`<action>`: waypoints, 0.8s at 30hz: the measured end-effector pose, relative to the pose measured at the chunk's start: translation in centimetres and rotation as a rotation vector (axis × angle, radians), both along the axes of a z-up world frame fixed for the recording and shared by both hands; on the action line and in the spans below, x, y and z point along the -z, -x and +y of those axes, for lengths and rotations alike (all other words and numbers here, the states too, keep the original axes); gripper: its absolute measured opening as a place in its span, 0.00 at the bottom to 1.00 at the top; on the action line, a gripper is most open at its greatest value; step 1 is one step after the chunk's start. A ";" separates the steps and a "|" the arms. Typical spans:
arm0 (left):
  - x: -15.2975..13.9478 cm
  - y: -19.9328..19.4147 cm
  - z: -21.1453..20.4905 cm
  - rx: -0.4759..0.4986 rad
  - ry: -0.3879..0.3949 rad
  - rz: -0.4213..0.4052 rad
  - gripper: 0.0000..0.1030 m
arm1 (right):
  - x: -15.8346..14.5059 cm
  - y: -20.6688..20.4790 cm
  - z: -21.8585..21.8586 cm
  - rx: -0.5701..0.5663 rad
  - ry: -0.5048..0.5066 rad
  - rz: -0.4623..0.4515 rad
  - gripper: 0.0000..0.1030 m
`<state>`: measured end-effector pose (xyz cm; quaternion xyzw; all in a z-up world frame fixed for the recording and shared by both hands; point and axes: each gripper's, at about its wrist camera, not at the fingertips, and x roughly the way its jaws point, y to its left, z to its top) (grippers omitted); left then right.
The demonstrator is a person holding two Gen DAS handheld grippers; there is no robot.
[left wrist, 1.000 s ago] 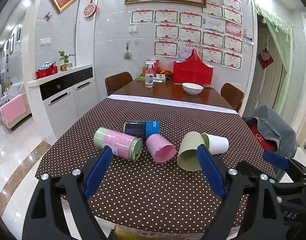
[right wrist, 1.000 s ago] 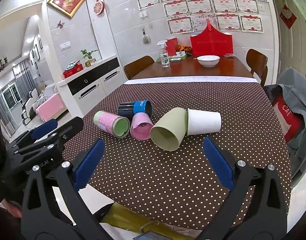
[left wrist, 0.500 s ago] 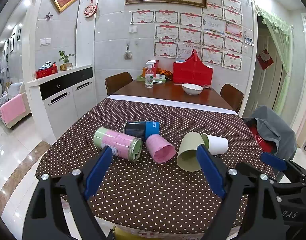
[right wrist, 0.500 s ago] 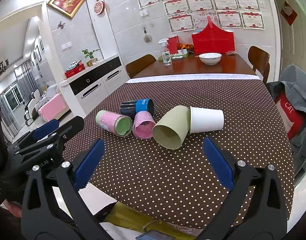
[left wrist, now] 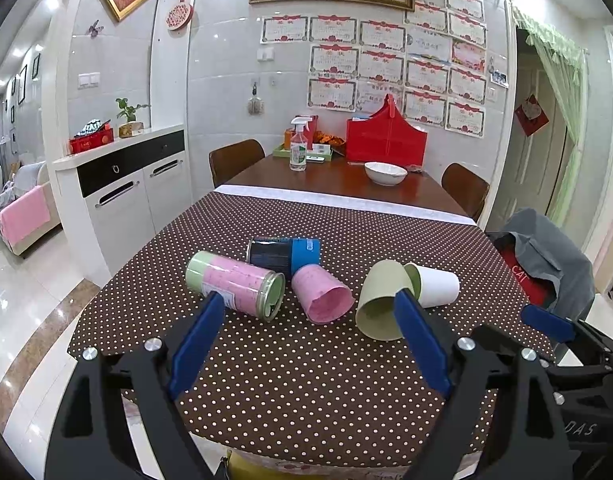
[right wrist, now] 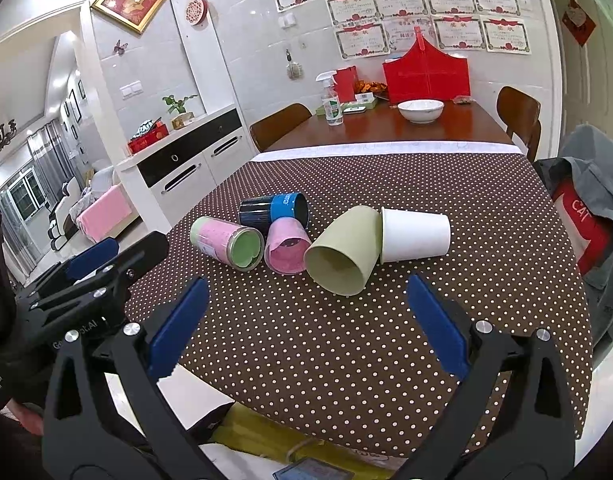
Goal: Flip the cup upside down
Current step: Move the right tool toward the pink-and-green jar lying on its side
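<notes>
Several cups lie on their sides in a cluster on the dotted brown tablecloth (left wrist: 306, 380): a pink-and-green tumbler (left wrist: 236, 285), a black-and-blue cup (left wrist: 284, 255), a pink cup (left wrist: 321, 293), an olive green cup (left wrist: 380, 300) and a white cup (left wrist: 436, 285). They also show in the right wrist view: tumbler (right wrist: 226, 242), blue cup (right wrist: 275, 208), pink cup (right wrist: 287, 245), green cup (right wrist: 342, 256), white cup (right wrist: 414, 234). My left gripper (left wrist: 306, 320) is open and empty, just short of the cups. My right gripper (right wrist: 306, 310) is open and empty, before the green cup.
Beyond the cloth the bare wooden table holds a white bowl (left wrist: 385, 173), a spray bottle (left wrist: 298, 150) and a red bag (left wrist: 386, 138). Chairs stand at both sides; one on the right carries a grey jacket (left wrist: 546, 256). A white sideboard (left wrist: 126, 188) stands left.
Both grippers have drifted slightly; the cups sit a little lower in the right wrist view. The jaws stay open and no cup has moved.
</notes>
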<state>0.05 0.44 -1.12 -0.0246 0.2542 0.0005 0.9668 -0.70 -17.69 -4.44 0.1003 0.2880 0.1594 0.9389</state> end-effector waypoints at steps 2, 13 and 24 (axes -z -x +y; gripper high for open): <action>0.1 -0.4 0.1 0.003 0.002 0.009 0.83 | 0.1 -0.2 0.1 0.001 0.001 0.008 0.94; 2.0 -3.1 1.0 -0.003 0.023 0.103 0.83 | 1.8 -2.3 0.7 0.002 0.014 0.085 0.94; 4.9 -7.0 4.3 -0.112 0.101 0.194 0.83 | 3.9 -7.4 3.1 -0.031 0.082 0.185 0.94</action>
